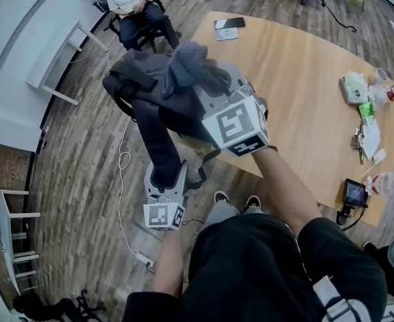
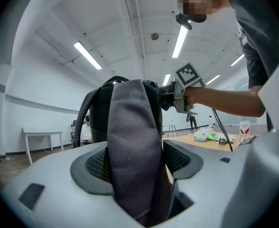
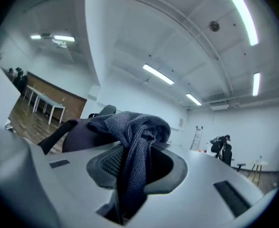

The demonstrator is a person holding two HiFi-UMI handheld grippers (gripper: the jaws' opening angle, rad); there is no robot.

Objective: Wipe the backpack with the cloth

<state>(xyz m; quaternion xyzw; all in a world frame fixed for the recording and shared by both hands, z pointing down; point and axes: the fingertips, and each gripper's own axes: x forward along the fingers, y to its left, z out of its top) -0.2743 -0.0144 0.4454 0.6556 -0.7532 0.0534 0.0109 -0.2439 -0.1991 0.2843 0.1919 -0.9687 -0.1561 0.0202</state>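
Wiping is looking barely under way: the right gripper (image 1: 214,82) is clamping the cloth (image 1: 187,62) and laying it on top of the backpack (image 1: 150,92), which is standing raised by the table (image 1: 297,66) corner. The left gripper (image 1: 165,178) is gripping a strap (image 1: 158,146), jaws wide around it. Sides and front are probably waiting. One backpack, one cloth, two grippers.
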